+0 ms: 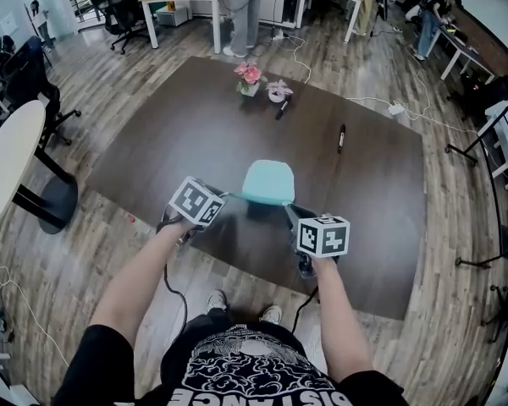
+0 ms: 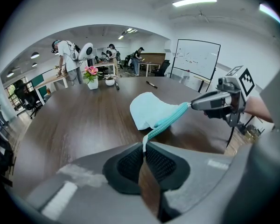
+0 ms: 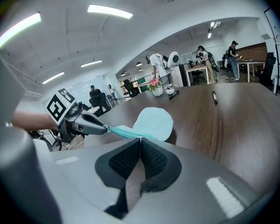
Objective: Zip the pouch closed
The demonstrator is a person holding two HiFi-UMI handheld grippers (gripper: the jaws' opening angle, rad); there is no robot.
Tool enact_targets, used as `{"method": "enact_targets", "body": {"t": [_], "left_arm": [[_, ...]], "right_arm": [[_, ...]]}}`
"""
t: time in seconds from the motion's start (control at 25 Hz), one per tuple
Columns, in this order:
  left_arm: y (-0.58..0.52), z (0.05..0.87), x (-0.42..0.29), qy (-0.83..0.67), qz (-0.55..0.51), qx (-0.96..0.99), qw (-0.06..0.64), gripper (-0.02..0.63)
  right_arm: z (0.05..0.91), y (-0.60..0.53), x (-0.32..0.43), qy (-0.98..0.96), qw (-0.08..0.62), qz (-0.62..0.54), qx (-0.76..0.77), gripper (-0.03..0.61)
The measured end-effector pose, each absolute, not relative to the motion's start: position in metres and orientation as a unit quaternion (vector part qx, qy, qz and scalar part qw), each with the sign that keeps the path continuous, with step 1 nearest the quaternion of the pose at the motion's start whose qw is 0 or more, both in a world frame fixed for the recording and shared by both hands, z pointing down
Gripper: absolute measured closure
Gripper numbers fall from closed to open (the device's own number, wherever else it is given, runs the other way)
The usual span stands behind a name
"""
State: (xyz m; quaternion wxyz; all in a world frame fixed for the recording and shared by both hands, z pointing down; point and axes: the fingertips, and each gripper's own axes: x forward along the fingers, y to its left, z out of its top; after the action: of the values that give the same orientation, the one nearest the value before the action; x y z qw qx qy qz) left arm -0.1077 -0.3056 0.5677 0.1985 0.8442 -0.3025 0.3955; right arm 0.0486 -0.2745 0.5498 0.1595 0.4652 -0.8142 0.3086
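A light teal pouch [image 1: 267,182] hangs just above the near part of the dark table [image 1: 152,142], stretched between both grippers. My left gripper [image 1: 226,196] is shut on the pouch's left end; in the left gripper view its jaws [image 2: 143,146] pinch a thin tab at the end of the teal zipper [image 2: 170,119]. My right gripper [image 1: 289,208] is shut on the opposite end of the zipper line, its jaws [image 3: 140,139] closed right at the pouch's [image 3: 154,122] edge. Each gripper shows in the other's view: right gripper [image 2: 192,105], left gripper [image 3: 104,127].
At the table's far side stand a pink flower pot [image 1: 248,77], a small white object [image 1: 278,90] and a dark pen [image 1: 282,108]. Another black pen [image 1: 341,138] lies right of centre. People, desks and office chairs fill the room behind; a round table [image 1: 8,159] stands at left.
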Motion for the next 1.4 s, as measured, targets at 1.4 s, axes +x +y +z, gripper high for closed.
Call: {"method": "enact_targets", "body": {"t": [1.4], "left_arm": [[-0.278, 0.591, -0.103, -0.271, 0.399, 0.849, 0.213, 0.483]], "right_arm": [[0.596, -0.257, 0.063, -0.776, 0.22, 0.329, 0.492, 0.505]]}}
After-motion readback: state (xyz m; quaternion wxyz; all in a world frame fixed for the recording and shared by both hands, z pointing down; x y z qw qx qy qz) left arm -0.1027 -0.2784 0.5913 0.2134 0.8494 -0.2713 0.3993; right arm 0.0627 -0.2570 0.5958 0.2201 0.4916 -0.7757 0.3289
